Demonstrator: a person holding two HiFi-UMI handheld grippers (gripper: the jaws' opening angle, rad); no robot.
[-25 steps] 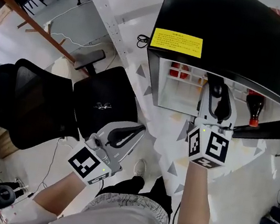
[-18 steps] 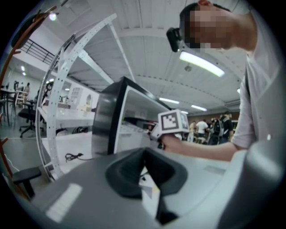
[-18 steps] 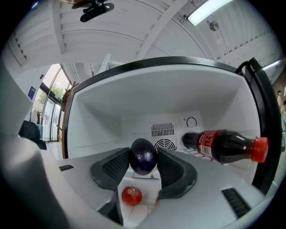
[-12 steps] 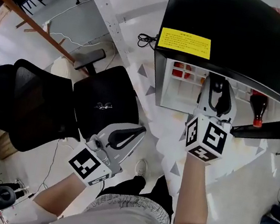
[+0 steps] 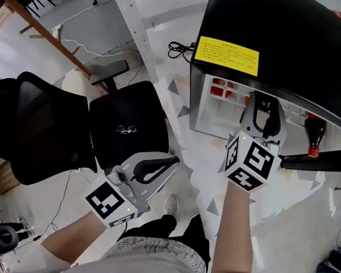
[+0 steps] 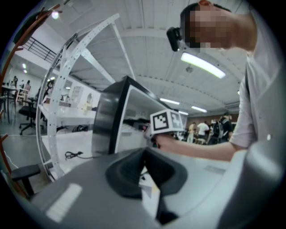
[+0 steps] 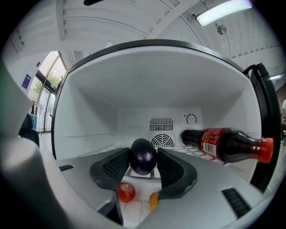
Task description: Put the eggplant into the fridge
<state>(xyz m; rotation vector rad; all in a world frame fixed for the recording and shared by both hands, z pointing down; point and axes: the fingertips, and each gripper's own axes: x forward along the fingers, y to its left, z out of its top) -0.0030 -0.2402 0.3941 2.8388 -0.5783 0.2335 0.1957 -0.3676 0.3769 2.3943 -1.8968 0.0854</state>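
Observation:
A dark purple eggplant (image 7: 143, 156) sits between the black pads of my right gripper (image 7: 143, 162), which is shut on it. In the head view the right gripper (image 5: 264, 109) reaches into the mouth of the open black fridge (image 5: 289, 49), and the eggplant hangs above the white fridge floor (image 7: 134, 214). My left gripper (image 5: 164, 164) stays low by the person's lap, pads together with nothing between them. In the left gripper view the left gripper (image 6: 144, 156) points toward the fridge (image 6: 111, 116).
A cola bottle (image 7: 223, 144) lies on its side at the right of the fridge. A small red fruit (image 7: 126, 192) and an orange piece (image 7: 153, 200) rest on the fridge floor below the jaws. A black office chair (image 5: 49, 125) stands at the left, beside a white perforated post (image 5: 127, 9).
The right gripper with the eggplant has edged further into the fridge opening. The left gripper has kept still.

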